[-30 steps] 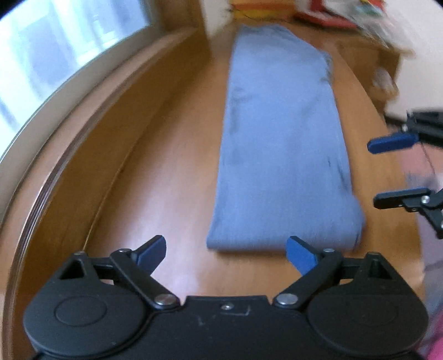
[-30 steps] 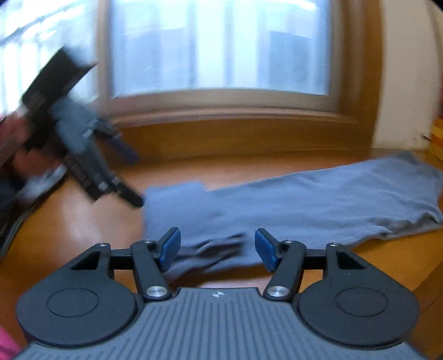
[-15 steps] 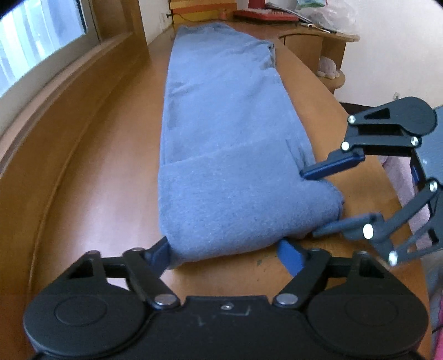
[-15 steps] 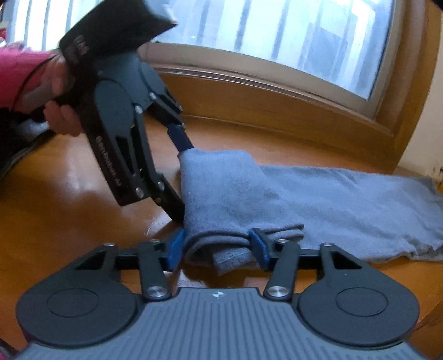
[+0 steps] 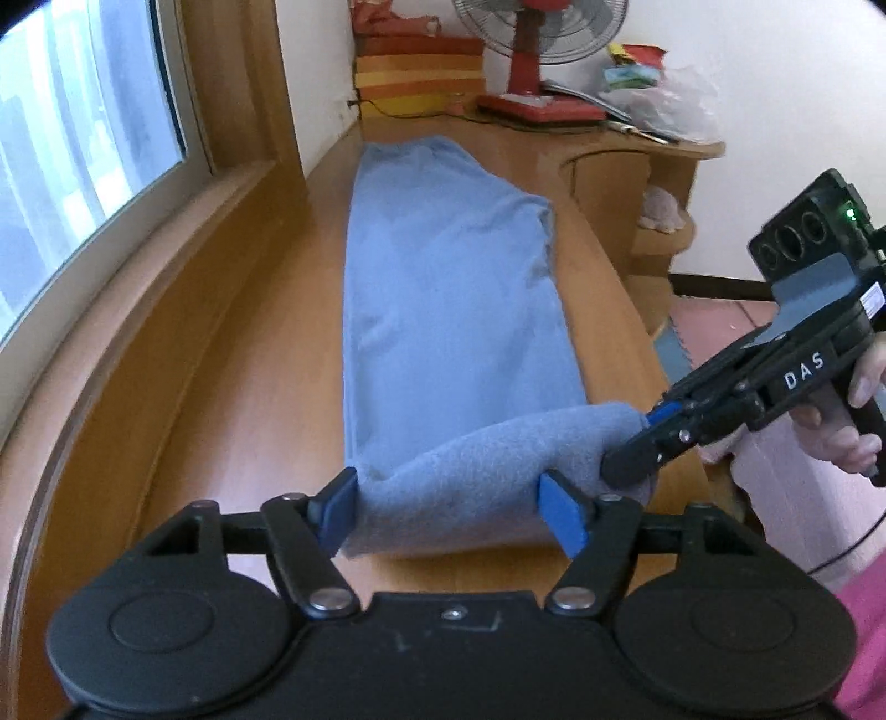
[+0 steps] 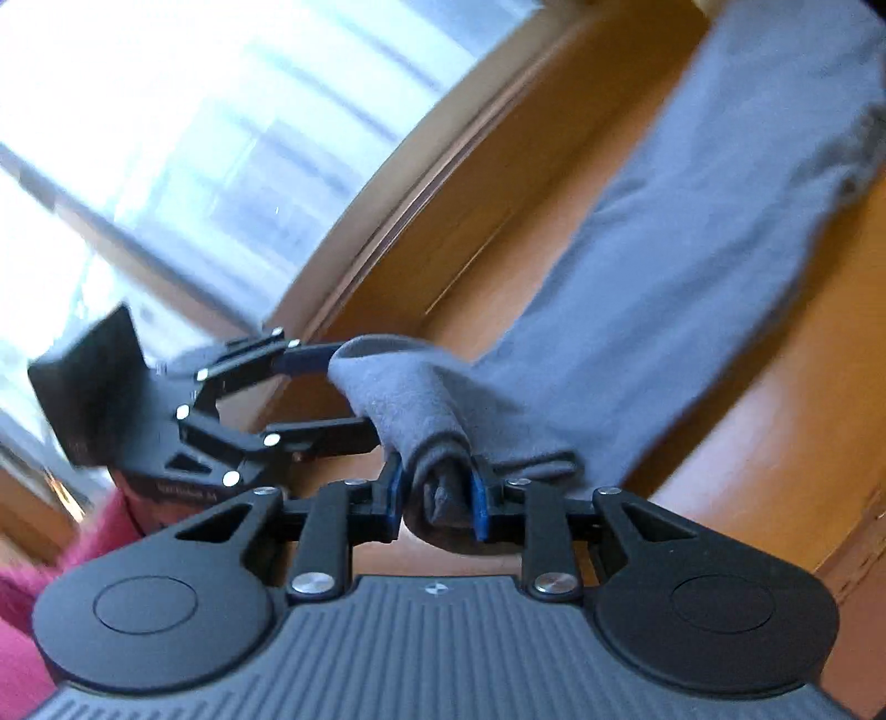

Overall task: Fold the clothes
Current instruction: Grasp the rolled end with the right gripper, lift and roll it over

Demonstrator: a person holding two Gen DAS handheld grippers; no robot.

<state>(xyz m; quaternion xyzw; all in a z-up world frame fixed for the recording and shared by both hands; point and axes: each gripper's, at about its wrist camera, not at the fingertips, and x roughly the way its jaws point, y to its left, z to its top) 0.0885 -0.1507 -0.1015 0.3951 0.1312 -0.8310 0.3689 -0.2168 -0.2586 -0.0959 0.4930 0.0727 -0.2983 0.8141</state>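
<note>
Left wrist view, blue garment's [image 5: 448, 310] lifted end between closing left tool [image 5: 451, 512]

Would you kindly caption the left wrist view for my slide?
Both grippers lift the near end of the blue garment off the wooden bench.

Background around the wooden tabletop [image 5: 232, 399]

A window [image 5: 72, 183] runs along the 9 o'clock side of the left view, its wood frame [image 5: 221, 183] beside it. At 12 o'clock a fan [image 5: 534, 44] on a red base stands just right of stacked orange and yellow cushions [image 5: 415, 66]. Toward 1 o'clock lie a clear plastic bag [image 5: 670, 105] and papers [image 5: 576, 91], above a corner shelf [image 5: 662, 243]. Pink floor [image 5: 720, 315] shows at 3 o'clock.
</note>
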